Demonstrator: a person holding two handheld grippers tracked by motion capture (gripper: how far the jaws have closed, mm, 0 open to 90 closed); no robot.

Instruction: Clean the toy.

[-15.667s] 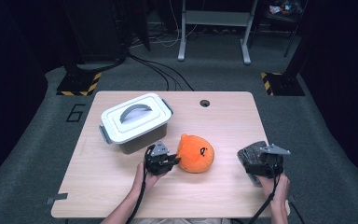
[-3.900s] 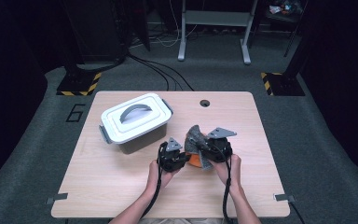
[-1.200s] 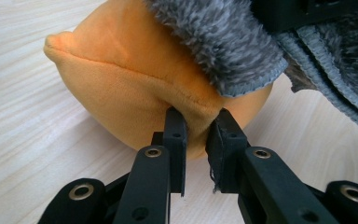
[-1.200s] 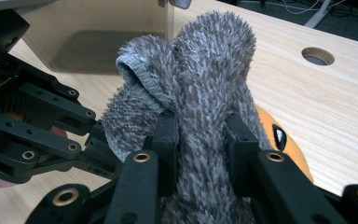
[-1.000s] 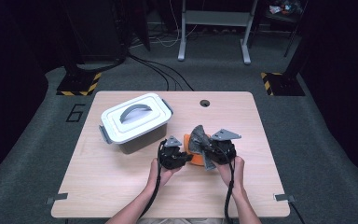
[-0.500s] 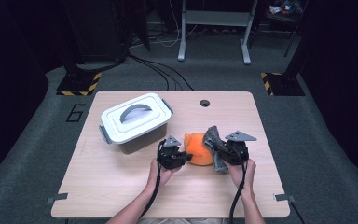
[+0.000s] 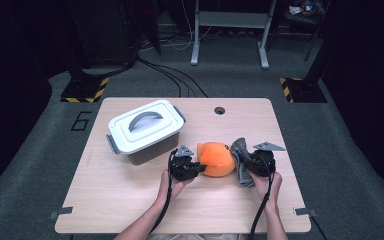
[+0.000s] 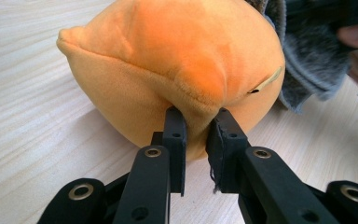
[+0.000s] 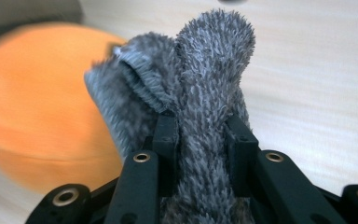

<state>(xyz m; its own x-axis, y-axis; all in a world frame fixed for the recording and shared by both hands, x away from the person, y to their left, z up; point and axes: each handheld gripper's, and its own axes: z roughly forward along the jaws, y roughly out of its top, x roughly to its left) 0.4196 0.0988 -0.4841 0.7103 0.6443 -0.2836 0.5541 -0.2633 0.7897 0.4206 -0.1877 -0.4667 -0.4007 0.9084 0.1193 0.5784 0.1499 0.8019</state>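
**Two grippers, one orange plush, one grey cloth**

No writing shows on the things in hand; a "6" [image 7: 81, 120] is marked on the floor. On the desk [image 7: 130, 200] lie one orange plush [image 7: 216, 159], one grey furry cloth [image 7: 240, 159] touching its right side, and one lidded white box [image 7: 145, 131] behind-left. The left gripper [image 8: 196, 133] has its fingers pinching a plush seam; the right gripper [image 9: 200, 135] has its fingers clamping the cloth.
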